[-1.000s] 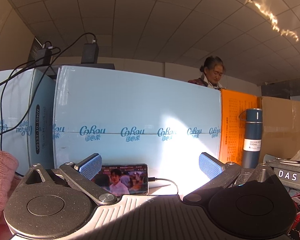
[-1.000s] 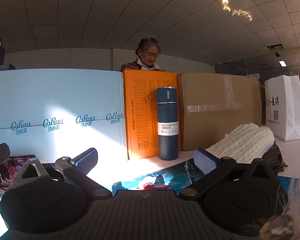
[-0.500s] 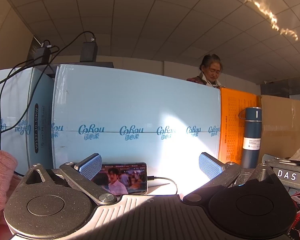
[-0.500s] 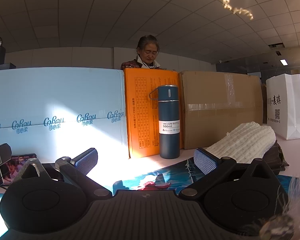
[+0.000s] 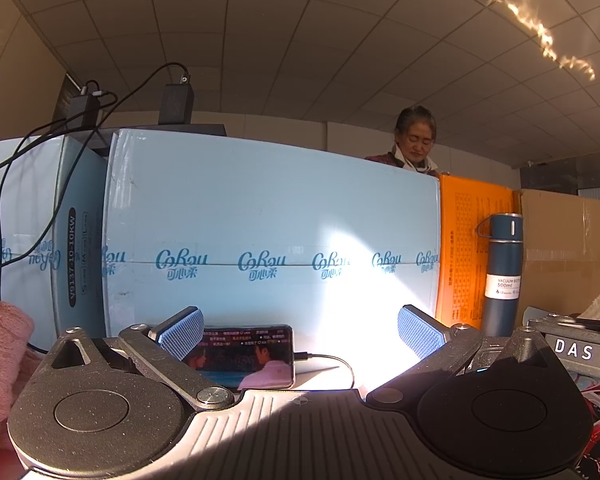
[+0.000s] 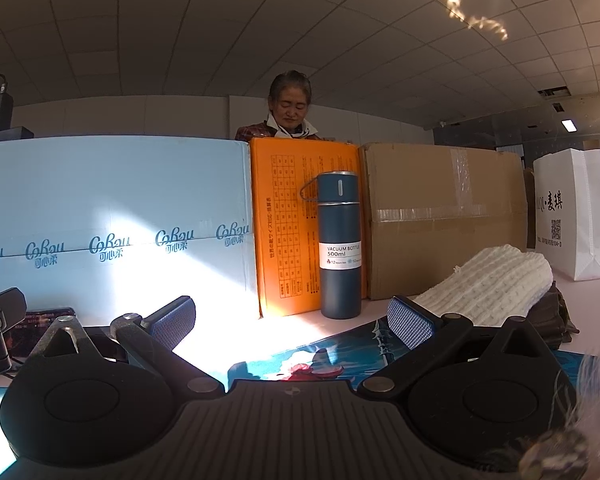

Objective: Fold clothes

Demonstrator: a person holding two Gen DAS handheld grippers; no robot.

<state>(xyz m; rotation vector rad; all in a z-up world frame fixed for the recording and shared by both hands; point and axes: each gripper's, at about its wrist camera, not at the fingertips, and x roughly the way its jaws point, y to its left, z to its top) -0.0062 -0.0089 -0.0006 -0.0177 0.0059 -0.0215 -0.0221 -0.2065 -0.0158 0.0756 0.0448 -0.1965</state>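
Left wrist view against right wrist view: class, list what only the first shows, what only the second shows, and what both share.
Only left: pink knit garment, adapters with black cables, and the phone seen whole. Only right: white paper bag, white knitted garment seen whole. Both: blue vacuum bottle, orange box, light blue boxes, a person behind them, and an open gripper.

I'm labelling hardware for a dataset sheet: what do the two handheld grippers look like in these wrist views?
The left gripper and right gripper are alike: dark angular link arms with silver pivot pins, two round speckled black housings and a ribbed base between them. Each finger ends in a blue pad with a fine grid texture. A "DAS" label shows in the left wrist view.
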